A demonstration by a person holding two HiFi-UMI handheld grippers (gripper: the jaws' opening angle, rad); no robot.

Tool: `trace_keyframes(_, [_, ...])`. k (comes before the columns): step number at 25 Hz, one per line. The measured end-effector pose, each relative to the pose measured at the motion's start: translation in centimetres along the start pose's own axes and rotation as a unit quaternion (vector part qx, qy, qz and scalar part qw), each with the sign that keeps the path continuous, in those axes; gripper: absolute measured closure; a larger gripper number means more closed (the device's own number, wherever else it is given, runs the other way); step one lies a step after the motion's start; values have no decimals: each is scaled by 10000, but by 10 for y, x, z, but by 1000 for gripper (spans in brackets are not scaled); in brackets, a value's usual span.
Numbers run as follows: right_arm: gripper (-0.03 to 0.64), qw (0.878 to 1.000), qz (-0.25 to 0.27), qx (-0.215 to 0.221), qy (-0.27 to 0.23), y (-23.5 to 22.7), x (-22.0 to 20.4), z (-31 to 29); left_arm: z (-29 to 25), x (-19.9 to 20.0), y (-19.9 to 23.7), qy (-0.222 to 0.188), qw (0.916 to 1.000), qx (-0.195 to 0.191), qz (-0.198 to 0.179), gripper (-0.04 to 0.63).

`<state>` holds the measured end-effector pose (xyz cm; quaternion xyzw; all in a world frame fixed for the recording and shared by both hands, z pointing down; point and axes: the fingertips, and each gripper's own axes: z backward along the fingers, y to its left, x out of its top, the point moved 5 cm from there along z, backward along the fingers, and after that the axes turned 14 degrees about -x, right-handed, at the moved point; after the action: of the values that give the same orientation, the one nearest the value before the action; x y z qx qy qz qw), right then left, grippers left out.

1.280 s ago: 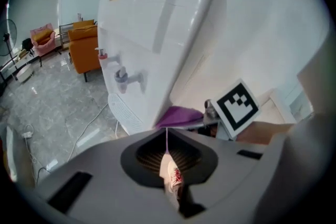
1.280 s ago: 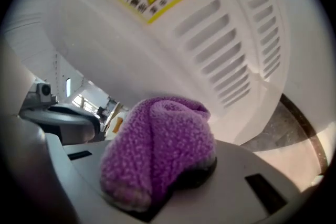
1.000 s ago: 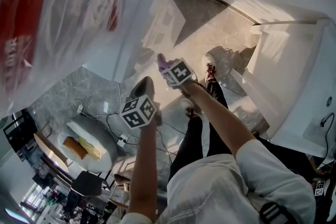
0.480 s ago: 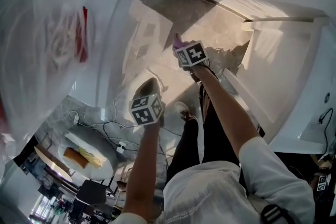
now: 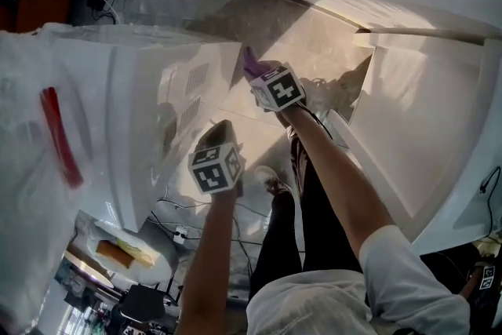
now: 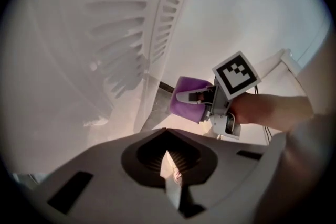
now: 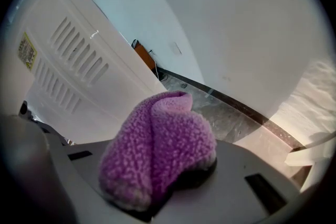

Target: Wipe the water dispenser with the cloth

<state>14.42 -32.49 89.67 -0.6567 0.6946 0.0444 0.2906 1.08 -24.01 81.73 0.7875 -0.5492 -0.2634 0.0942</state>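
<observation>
The water dispenser is a tall white box with vent slots, left of centre in the head view. My right gripper is shut on a folded purple fleece cloth, held close beside the dispenser's vented side; I cannot tell whether they touch. The cloth bulges out of the right gripper, with the vented panel to its left. My left gripper hangs lower, near the dispenser's side, shut and holding nothing. From the left gripper I see the vents and the cloth.
A crinkled clear plastic bag with red print fills the left. A white cabinet panel stands at the right. Below are the person's legs and shoes, loose cables and a plate with food on the marble floor.
The head view has swung so the dispenser's vented side now shows. My right gripper has carried the cloth up and over beside that side. The left gripper has stayed low.
</observation>
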Motion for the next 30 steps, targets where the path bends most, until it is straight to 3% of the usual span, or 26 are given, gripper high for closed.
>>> trace_keyframes(4, [551,9998,98,-144,-130,-9,3,-23,-31,5,13,66,9997,-98,219,577])
trace_keyframes(8, [551,9995,65,180,234,-11,3,-54,-53,8,25,31,9990,-173,401,577])
trace_keyframes(13, [551,9985,173,415,299,-5,15,-85,-67,-3,35,72,9984,-176,525,577])
trace_keyframes(16, [551,9957,342,715,477,13,16,-94,-69,-9,38,105,9988,-146,449,577])
trace_keyframes(20, [551,9946,511,699,564,24,9,-96,-75,-20,38,83,9993,-199,317,577])
trace_keyframes(25, [551,9804,1343,896,1128,52,-25,-105,-81,-43,41,-28,9991,-41,410,577])
trace_keyframes(30, [551,9696,1488,1333,1410,87,-59,-106,-57,-61,54,46,9961,351,806,577])
